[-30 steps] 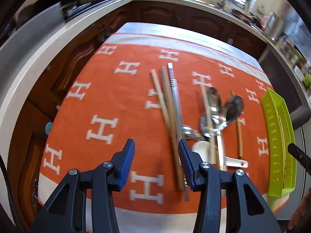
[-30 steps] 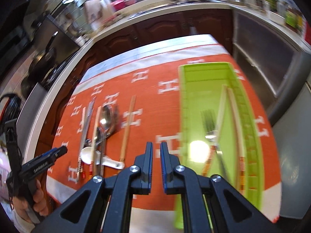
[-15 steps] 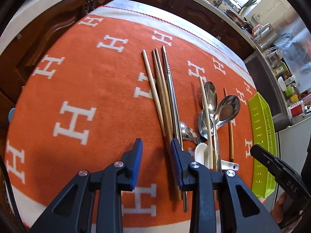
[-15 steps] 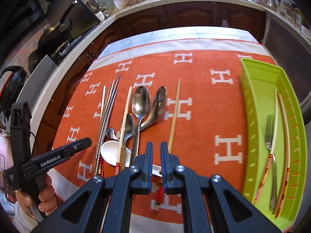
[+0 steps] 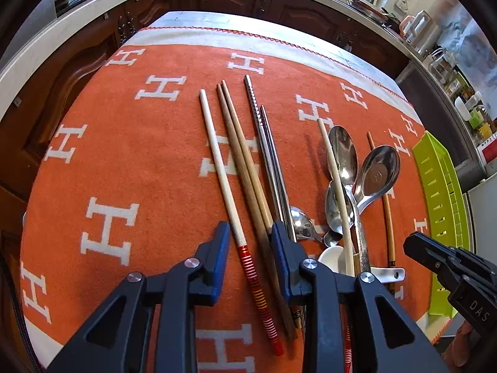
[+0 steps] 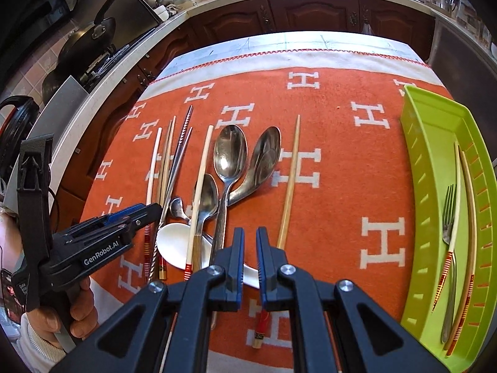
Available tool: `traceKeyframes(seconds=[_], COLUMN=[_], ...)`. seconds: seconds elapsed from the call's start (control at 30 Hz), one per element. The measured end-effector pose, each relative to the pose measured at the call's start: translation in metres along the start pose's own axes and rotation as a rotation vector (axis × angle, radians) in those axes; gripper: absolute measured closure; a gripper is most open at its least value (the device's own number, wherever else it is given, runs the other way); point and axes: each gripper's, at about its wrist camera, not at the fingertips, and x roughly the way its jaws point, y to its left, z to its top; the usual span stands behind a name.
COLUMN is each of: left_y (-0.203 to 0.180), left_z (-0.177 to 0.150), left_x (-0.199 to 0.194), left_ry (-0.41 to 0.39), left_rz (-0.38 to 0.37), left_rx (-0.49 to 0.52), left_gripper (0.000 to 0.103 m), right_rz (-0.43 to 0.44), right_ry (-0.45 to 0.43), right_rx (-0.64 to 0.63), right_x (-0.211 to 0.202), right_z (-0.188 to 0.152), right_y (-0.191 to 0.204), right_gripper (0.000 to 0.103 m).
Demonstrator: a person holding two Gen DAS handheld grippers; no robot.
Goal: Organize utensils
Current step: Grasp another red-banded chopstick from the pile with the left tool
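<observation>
Chopsticks and spoons lie in a row on an orange cloth (image 5: 130, 155). My left gripper (image 5: 250, 233) is open, low over the cloth, its fingers on either side of a cream chopstick with a red striped end (image 5: 223, 180) and a brown wooden pair (image 5: 245, 168). Metal chopsticks (image 5: 270, 155), steel spoons (image 5: 341, 152) and a white ceramic spoon (image 6: 174, 242) lie to the right. My right gripper (image 6: 250, 239) is nearly closed and empty, above a lone wooden chopstick (image 6: 290, 183). The green tray (image 6: 416, 143) at right holds a fork (image 6: 449, 214) and two chopsticks.
The cloth covers a small table with dark wood cabinets and a pale countertop (image 6: 130, 52) behind. A pan (image 6: 84, 40) sits on the stove at the far left. The left gripper and the hand holding it show in the right wrist view (image 6: 102, 236).
My left gripper dropped lower and shifted so its fingers straddle the cream and brown chopsticks. My right gripper swung left from over the tray to the spoons and lone chopstick.
</observation>
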Motion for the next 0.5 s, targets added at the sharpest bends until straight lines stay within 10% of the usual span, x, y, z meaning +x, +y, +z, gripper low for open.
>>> traceKeyframes(seconds=[0.5], left_y=[0.036], left_z=[-0.006], left_x=[-0.006], left_ry=[-0.005], left_rz=[-0.009], left_rx=[-0.083], left_gripper=[0.092], right_rz=[0.017], right_ry=[0.002], right_rx=[-0.035], right_x=[0.0], right_z=[-0.002], right_y=[0.011], right_gripper=[0.095])
